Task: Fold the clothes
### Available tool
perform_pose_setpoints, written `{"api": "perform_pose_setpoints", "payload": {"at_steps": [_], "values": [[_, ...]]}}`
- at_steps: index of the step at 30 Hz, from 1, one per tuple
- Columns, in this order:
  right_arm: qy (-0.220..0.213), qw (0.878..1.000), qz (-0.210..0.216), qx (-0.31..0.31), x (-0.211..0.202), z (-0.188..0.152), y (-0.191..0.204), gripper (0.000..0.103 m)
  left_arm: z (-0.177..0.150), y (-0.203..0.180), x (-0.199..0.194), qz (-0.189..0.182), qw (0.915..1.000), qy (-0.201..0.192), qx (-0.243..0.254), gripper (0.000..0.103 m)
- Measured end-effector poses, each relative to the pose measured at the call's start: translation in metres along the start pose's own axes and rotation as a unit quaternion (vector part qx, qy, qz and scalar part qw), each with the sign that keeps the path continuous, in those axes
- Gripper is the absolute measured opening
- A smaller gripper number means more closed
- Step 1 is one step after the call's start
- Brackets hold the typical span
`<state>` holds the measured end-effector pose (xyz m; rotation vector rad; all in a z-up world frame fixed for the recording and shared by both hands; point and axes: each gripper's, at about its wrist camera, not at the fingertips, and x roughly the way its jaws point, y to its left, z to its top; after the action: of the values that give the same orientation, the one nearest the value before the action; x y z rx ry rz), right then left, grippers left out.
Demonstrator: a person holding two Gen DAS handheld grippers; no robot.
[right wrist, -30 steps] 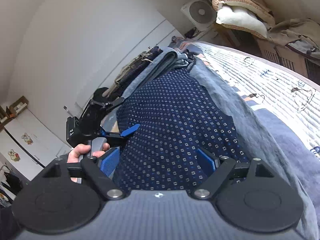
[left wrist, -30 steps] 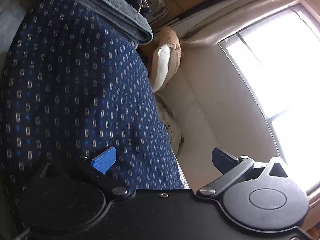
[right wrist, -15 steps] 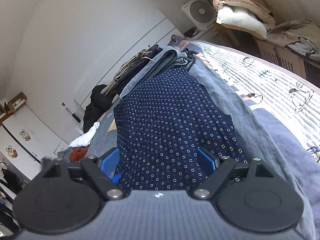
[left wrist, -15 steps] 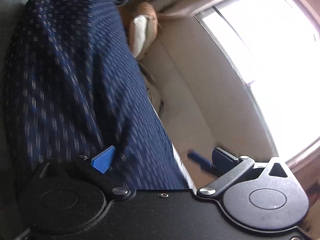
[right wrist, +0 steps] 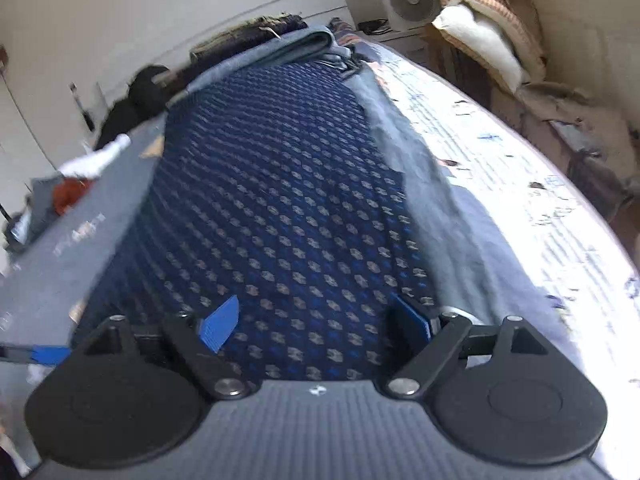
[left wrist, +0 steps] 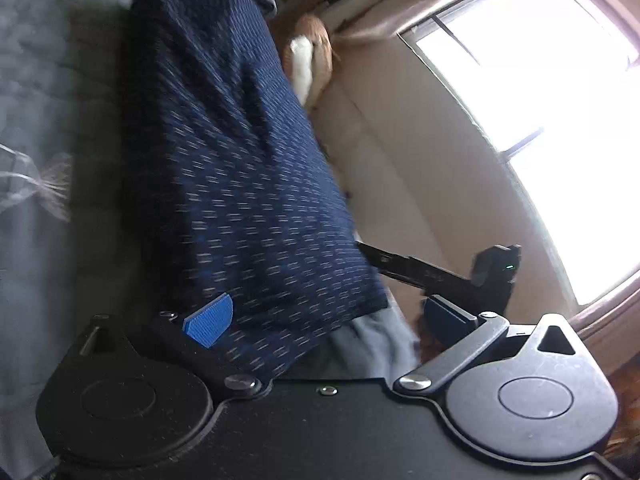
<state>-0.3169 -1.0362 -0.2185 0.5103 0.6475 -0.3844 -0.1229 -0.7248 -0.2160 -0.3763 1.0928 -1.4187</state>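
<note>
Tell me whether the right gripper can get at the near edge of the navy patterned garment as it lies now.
Probably yes. The right gripper hangs open just over the navy patterned garment, blue pads apart, with nothing between them and the cloth; only the left gripper is nearby.

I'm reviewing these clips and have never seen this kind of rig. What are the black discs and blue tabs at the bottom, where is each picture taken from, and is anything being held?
Each picture comes from a camera mounted on a hand-held gripper, looking forward along its two fingers. The black discs are the gripper's body; the blue tabs are its finger pads. The left gripper and the right gripper are both wide open over a navy patterned garment spread on a bed. Neither grips it. Folded clothes are stacked at the far end, and the black tool near the window in the left view is probably the other gripper.
</note>
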Motion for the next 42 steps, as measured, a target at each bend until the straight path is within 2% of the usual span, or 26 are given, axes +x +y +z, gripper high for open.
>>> {"api": "perform_pose_setpoints", "payload": {"at_steps": [2, 3, 6, 7, 9, 12, 14, 16, 18, 19, 21, 22, 24, 25, 29, 32, 34, 38, 40, 42], "values": [[0.006, 0.999, -0.006, 0.033, -0.003, -0.003, -0.011, 0.085, -0.006, 0.006, -0.006, -0.015, 0.9995, -0.017, -0.024, 0.102], [0.011, 0.999, -0.014, 0.044, -0.003, -0.005, -0.015, 0.086, -0.008, 0.005, -0.008, -0.01, 0.9994, -0.024, -0.023, 0.102], [0.017, 0.998, -0.032, 0.056, -0.006, -0.011, -0.02, 0.086, -0.009, -0.009, -0.011, 0.076, 0.9963, -0.016, 0.037, 0.102], [0.01, 0.998, -0.038, 0.053, -0.01, -0.01, -0.017, 0.086, -0.009, -0.017, -0.014, 0.106, 0.9918, -0.02, 0.069, 0.102], [-0.012, 0.998, -0.046, 0.048, -0.021, -0.007, -0.009, 0.086, -0.013, -0.033, -0.026, 0.129, 0.9827, -0.037, 0.127, 0.102], [-0.079, 0.995, -0.002, 0.06, -0.046, 0.002, 0.006, 0.086, -0.014, -0.05, -0.029, 0.12, 0.975, -0.067, 0.175, 0.103], [-0.112, 0.991, 0.049, 0.052, -0.053, 0.008, 0.022, 0.086, -0.017, -0.054, -0.02, 0.106, 0.9749, -0.071, 0.182, 0.103], [-0.115, 0.99, 0.074, 0.041, -0.048, 0.008, 0.033, 0.086, -0.021, -0.047, -0.009, 0.088, 0.9809, -0.048, 0.167, 0.103], [-0.086, 0.992, 0.073, 0.05, -0.033, 0.003, 0.033, 0.086, -0.028, -0.044, 0.001, 0.106, 0.9784, -0.023, 0.176, 0.102], [-0.064, 0.995, 0.052, 0.061, -0.023, 0.0, 0.029, 0.086, -0.033, -0.045, 0.007, 0.132, 0.971, -0.01, 0.199, 0.102], [-0.028, 0.998, -0.004, 0.057, -0.012, -0.008, 0.021, 0.082, -0.044, -0.049, 0.012, 0.181, 0.9462, 0.003, 0.268, 0.102], [-0.028, 0.998, -0.023, 0.045, -0.015, -0.011, 0.02, 0.082, -0.047, -0.054, 0.01, 0.193, 0.9336, 0.01, 0.302, 0.103], [-0.04, 0.997, -0.037, 0.05, -0.026, -0.007, 0.021, 0.083, -0.046, -0.058, 0.001, 0.185, 0.9249, 0.022, 0.332, 0.103], [-0.052, 0.996, -0.038, 0.054, -0.034, -0.002, 0.023, 0.083, -0.043, -0.059, -0.006, 0.177, 0.9258, 0.023, 0.333, 0.103], [-0.095, 0.995, -0.01, -0.006, -0.036, 0.041, 0.066, 0.083, -0.032, -0.057, -0.026, 0.169, 0.9416, -0.008, 0.291, 0.103], [-0.112, 0.992, 0.045, -0.039, -0.01, 0.085, 0.111, 0.083, -0.027, -0.052, -0.031, 0.181, 0.941, -0.02, 0.285, 0.103], [-0.118, 0.99, 0.064, -0.038, 0.015, 0.115, 0.139, 0.083, -0.022, -0.048, -0.034, 0.192, 0.9384, -0.024, 0.286, 0.103], [-0.092, 0.991, 0.083, -0.056, 0.077, 0.167, 0.186, 0.083, -0.008, -0.04, -0.041, 0.212, 0.9328, -0.029, 0.29, 0.103], [-0.075, 0.991, 0.091, -0.068, 0.109, 0.186, 0.205, 0.083, 0.0, -0.032, -0.047, 0.219, 0.9352, -0.032, 0.276, 0.103], [-0.051, 0.991, 0.113, -0.054, 0.145, 0.195, 0.212, 0.083, 0.007, -0.024, -0.053, 0.219, 0.9401, -0.036, 0.259, 0.103]]}}
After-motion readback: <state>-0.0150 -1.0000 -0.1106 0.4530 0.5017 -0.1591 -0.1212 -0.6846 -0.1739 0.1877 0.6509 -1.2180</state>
